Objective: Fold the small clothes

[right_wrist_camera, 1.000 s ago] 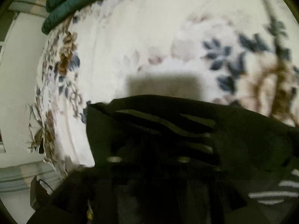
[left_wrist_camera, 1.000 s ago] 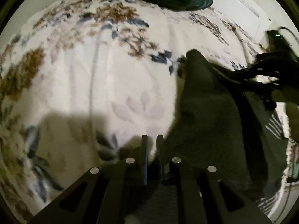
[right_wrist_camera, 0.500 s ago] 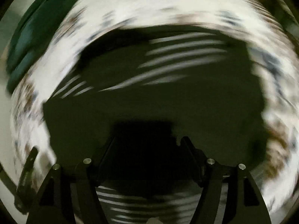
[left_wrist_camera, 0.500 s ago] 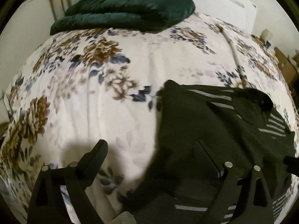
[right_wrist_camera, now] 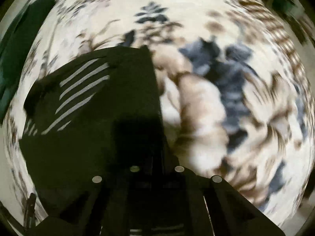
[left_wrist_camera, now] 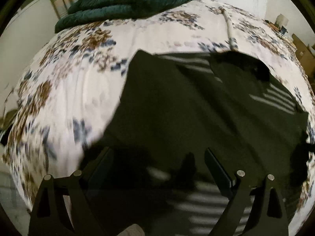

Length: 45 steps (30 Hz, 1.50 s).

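Cream cotton with brown and blue flowers: the bedspread [left_wrist_camera: 82, 90] fills both views and is the working surface. A dark green quilt [left_wrist_camera: 128, 2] lies folded at its far end, well apart from the work. The task item, a black garment with white stripes [left_wrist_camera: 196, 108], lies spread on the bedspread, mostly flat, one bunched lump at its far right corner and a straight edge on its left side in the left wrist view. The left gripper [left_wrist_camera: 157, 163] hovers over the garment's near part with its jaws spread wide and nothing between the pads: released. The right gripper [right_wrist_camera: 157, 163] points down at the garment's right-hand edge [right_wrist_camera: 155, 98]; its jaws are drawn together, clenched, but the dark fingers merge with the dark cloth and the frame is blurred, so whether a pinch of fabric sits between them I cannot tell. Judgement: the step is a re-grip for the next fold. To do it well, confirm the right pinch holds only the top layer at the edge, set the left pads on the matching corner, lift both evenly, and smooth the bunched corner before creasing. Risk: catching bedspread along with garment.
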Each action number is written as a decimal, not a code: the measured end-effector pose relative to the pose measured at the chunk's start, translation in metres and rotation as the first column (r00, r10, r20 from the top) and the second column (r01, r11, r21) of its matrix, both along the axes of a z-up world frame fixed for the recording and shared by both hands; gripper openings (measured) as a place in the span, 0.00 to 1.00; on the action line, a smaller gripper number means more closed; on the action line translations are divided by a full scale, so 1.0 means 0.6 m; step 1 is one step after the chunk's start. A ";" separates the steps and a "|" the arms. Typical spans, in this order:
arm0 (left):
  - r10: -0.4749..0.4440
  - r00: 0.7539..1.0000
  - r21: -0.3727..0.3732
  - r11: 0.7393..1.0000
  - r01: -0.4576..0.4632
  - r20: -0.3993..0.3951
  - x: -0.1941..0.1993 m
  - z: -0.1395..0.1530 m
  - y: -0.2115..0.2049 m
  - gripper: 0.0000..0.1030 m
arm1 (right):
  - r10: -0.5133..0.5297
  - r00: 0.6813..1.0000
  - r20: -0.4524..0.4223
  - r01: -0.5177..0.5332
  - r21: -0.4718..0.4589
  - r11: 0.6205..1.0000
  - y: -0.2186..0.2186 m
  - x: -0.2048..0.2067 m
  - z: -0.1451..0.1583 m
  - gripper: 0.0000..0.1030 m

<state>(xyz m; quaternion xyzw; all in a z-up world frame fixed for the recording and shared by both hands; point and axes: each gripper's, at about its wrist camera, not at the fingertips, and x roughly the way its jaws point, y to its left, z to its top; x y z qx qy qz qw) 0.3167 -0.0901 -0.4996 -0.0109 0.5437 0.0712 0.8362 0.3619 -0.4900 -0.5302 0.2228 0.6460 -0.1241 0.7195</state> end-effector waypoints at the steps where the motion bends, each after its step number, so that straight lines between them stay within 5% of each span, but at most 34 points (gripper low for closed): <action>1: 0.006 1.000 0.009 1.000 -0.006 -0.006 -0.017 0.001 -0.015 0.91 | 0.033 0.999 -0.006 -0.033 0.028 0.999 -0.005 0.001 0.005 0.06; 2: 0.008 1.000 0.018 1.000 -0.007 -0.020 -0.041 0.003 -0.037 0.91 | 0.076 0.997 -0.017 -0.075 0.086 0.994 -0.015 -0.003 0.015 0.13; 5: -0.013 0.997 0.012 1.000 0.014 -0.071 -0.121 0.003 -0.110 0.91 | 0.178 0.984 -0.025 -0.172 0.149 0.974 -0.046 -0.027 0.053 0.56; 11: -0.164 0.958 -0.049 0.986 0.157 -0.234 -0.292 -0.033 -0.290 0.91 | 0.285 0.958 -0.040 -0.268 0.234 0.934 -0.143 -0.111 0.093 0.59; 19: -0.334 0.854 -0.075 0.940 0.332 -0.398 -0.424 -0.160 -0.448 0.89 | 0.276 0.960 -0.039 -0.248 0.328 0.911 -0.243 -0.136 0.045 0.59; 22: -0.334 0.873 -0.042 0.939 0.342 -0.355 -0.423 -0.168 -0.456 0.81 | 0.271 0.963 -0.003 -0.249 0.380 0.891 -0.246 -0.099 0.026 0.59; 24: -0.340 0.884 -0.014 0.935 0.355 -0.321 -0.417 -0.159 -0.456 0.53 | 0.264 0.964 0.017 -0.248 0.412 0.877 -0.241 -0.070 0.015 0.59; 26: -0.339 0.891 0.027 0.931 0.364 -0.300 -0.411 -0.148 -0.451 0.10 | 0.246 0.968 0.042 -0.238 0.449 0.861 -0.238 -0.032 -0.002 0.59; 37: -0.283 0.937 -0.028 0.959 0.284 -0.203 -0.391 -0.065 -0.381 0.09 | 0.189 0.980 0.067 -0.193 0.565 0.802 -0.160 0.140 -0.079 0.59; 38: -0.280 0.940 -0.031 0.960 0.279 -0.196 -0.385 -0.051 -0.372 0.09 | 0.198 0.978 0.058 -0.196 0.568 0.799 -0.150 0.144 -0.083 0.53; 39: -0.277 0.942 -0.033 0.961 0.276 -0.190 -0.385 -0.044 -0.365 0.09 | 0.210 0.976 0.055 -0.204 0.569 0.797 -0.138 0.148 -0.086 0.33; 41: -0.266 0.948 -0.046 0.964 0.262 -0.174 -0.382 -0.022 -0.355 0.09 | 0.246 0.969 0.032 -0.224 0.539 0.812 -0.104 0.153 -0.085 0.13; 45: -0.231 0.964 -0.093 0.971 0.220 -0.135 -0.381 0.027 -0.320 0.09 | 0.264 0.964 0.028 -0.247 0.467 0.849 -0.069 0.158 -0.041 0.11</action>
